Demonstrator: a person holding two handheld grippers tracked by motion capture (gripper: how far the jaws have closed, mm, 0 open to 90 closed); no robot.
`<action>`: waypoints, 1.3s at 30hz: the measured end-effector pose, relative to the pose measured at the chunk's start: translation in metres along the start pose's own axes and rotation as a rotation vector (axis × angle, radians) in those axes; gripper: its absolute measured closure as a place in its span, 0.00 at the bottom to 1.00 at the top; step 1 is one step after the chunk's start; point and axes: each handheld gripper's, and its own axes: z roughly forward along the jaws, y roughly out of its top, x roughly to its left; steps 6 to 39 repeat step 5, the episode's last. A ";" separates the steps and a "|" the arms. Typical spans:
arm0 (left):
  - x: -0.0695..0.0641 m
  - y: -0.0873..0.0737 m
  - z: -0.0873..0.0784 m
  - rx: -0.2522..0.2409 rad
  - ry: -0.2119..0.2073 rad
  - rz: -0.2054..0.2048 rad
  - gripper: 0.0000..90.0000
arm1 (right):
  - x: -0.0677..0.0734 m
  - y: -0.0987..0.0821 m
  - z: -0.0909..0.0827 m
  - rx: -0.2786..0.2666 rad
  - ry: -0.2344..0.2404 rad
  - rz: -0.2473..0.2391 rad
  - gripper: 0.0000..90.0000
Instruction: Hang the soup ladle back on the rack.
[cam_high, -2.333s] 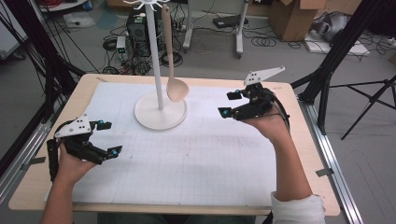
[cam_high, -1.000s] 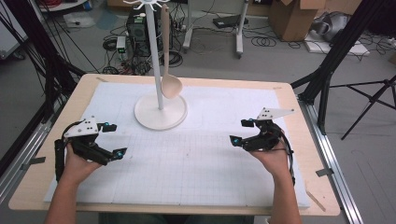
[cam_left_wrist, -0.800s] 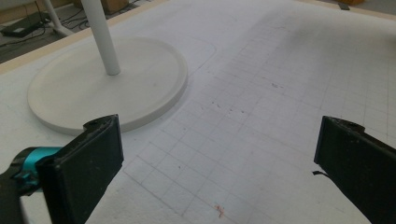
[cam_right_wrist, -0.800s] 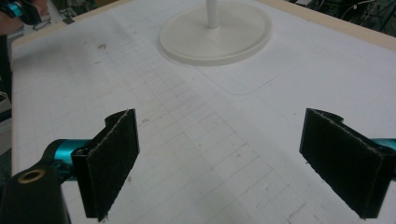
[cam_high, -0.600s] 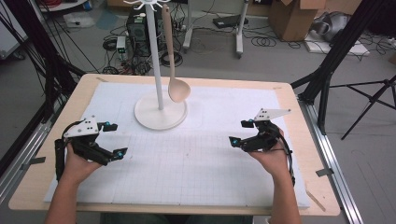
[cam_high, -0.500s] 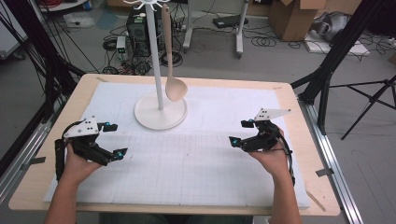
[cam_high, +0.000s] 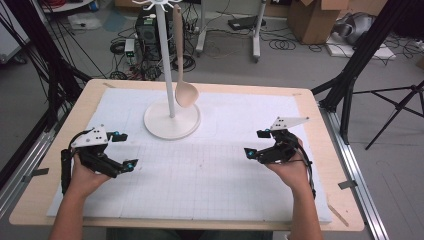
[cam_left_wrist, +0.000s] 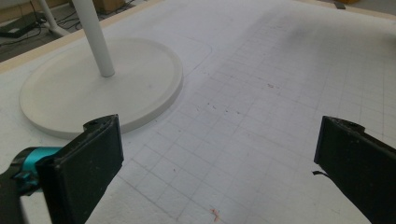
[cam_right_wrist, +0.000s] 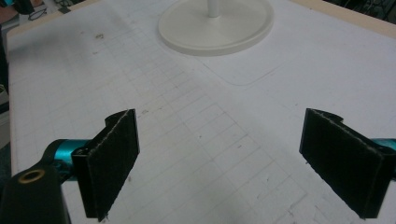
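A white stand (cam_high: 171, 120) sits on the gridded white mat (cam_high: 200, 175) that covers the wooden table (cam_high: 80, 107), its round base toward the far middle of the mat, at about twelve o'clock from the person's seat. A thin white pole rises from the base, and a wooden spoon (cam_high: 184, 85) hangs from a hook at the top, bowl downward, the bowl beside the pole at roughly its three o'clock and clear of the base below. The left gripper (cam_high: 122, 150) rests low over the mat at about eight o'clock from the stand, held in the person's left hand (cam_high: 82, 175); its jaws stand wide apart with nothing between them, and in the left gripper view the bare grid of the mat lies in the gap, with the stand's base at about ten o'clock beyond the near jaw. The right gripper (cam_high: 256, 143) is at about four o'clock from the stand, in the right hand (cam_high: 290, 167), its grey three-cornered plate on top. Its jaws are likewise spread wide and hold nothing; the right gripper view has the open mat between the two black pads and the stand's base at twelve o'clock, well apart from them. Both grippers are well apart from the spoon.
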 end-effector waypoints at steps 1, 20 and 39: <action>0.000 0.000 0.000 0.000 -0.001 0.001 0.02 | 0.000 0.000 0.001 0.001 0.001 -0.004 0.12; 0.001 0.000 0.000 -0.001 -0.004 -0.002 0.02 | 0.002 0.001 0.003 0.010 0.002 -0.009 0.12; 0.001 0.000 0.000 -0.001 -0.004 -0.002 0.02 | 0.002 0.001 0.003 0.010 0.002 -0.009 0.12</action>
